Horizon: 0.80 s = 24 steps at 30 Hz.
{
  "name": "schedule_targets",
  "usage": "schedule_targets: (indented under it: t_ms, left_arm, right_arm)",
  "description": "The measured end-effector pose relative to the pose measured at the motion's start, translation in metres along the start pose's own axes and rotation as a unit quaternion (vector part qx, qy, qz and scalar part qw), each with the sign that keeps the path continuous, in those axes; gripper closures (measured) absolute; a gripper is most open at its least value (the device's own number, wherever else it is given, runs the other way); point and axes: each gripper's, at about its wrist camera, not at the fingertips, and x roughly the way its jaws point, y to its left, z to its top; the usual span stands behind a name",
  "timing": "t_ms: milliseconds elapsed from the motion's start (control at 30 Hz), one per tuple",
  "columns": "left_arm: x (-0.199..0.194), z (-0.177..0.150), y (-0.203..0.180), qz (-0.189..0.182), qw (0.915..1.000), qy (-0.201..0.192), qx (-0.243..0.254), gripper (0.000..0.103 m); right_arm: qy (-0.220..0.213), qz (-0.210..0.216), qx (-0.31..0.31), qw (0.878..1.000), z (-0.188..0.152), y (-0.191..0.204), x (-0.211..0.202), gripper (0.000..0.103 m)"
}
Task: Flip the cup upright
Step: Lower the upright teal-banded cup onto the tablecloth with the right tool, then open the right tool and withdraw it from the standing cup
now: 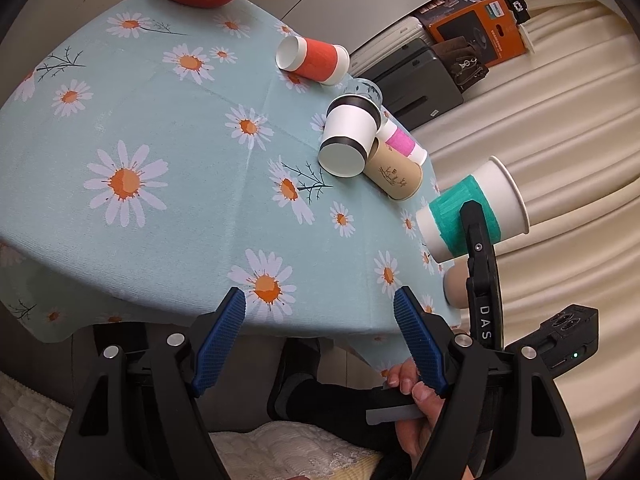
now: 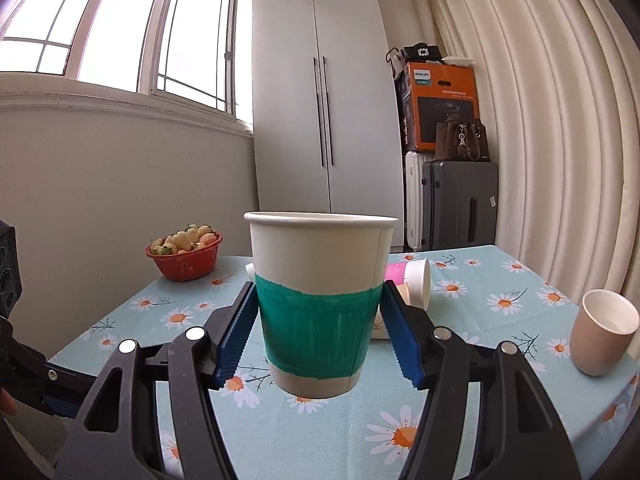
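My right gripper [image 2: 318,332] is shut on a white paper cup with a green band [image 2: 318,308]. The cup is upright, mouth up, held a little above the daisy tablecloth [image 2: 460,400]. The same cup [image 1: 472,210] shows in the left wrist view, gripped by the right gripper's finger [image 1: 478,236] near the table's right edge. My left gripper [image 1: 320,336] is open and empty, hovering over the table's near edge.
Several cups lie on their sides: an orange one [image 1: 314,60], a white one with black rims [image 1: 348,138], a tan one [image 1: 396,174], a pink one [image 1: 402,142]. A beige cup [image 2: 602,330] stands upright. A red strawberry bowl [image 2: 185,254] sits at the far left. Suitcases [image 2: 460,204] stand behind.
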Motion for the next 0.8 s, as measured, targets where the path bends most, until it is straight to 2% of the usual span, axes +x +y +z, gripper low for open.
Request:
schedule_targets:
  t_ms: [100, 200, 300, 367, 533, 800]
  left_arm:
    - [0.000, -0.003, 0.005, 0.000, 1.0000, -0.002, -0.010, 0.028]
    - [0.001, -0.004, 0.007, 0.000, 1.0000, -0.001, -0.010, 0.028]
    - [0.001, -0.005, 0.008, 0.001, 0.9999, -0.001, -0.012, 0.028]
    - [0.002, -0.005, 0.009, 0.000, 0.9999, -0.001, -0.013, 0.028]
    - [0.003, -0.004, 0.011, 0.001, 0.9999, 0.001, -0.016, 0.028]
    - [0.004, -0.005, 0.011, 0.004, 0.9999, 0.001, -0.014, 0.028]
  right_arm:
    - [-0.010, -0.031, -0.013, 0.999, -0.016, 0.002, 0.001, 0.041]
    - [-0.008, -0.045, 0.000, 0.999, -0.030, 0.001, 0.001, 0.041]
    - [-0.016, -0.062, -0.019, 0.998, -0.042, 0.004, 0.004, 0.040]
    - [-0.013, -0.065, -0.030, 0.997, -0.051, 0.006, 0.007, 0.040]
    - [0.014, -0.073, -0.014, 0.997, -0.074, 0.000, 0.017, 0.040]
    - [0.025, -0.070, -0.041, 0.996, -0.087, 0.011, 0.020, 0.040]
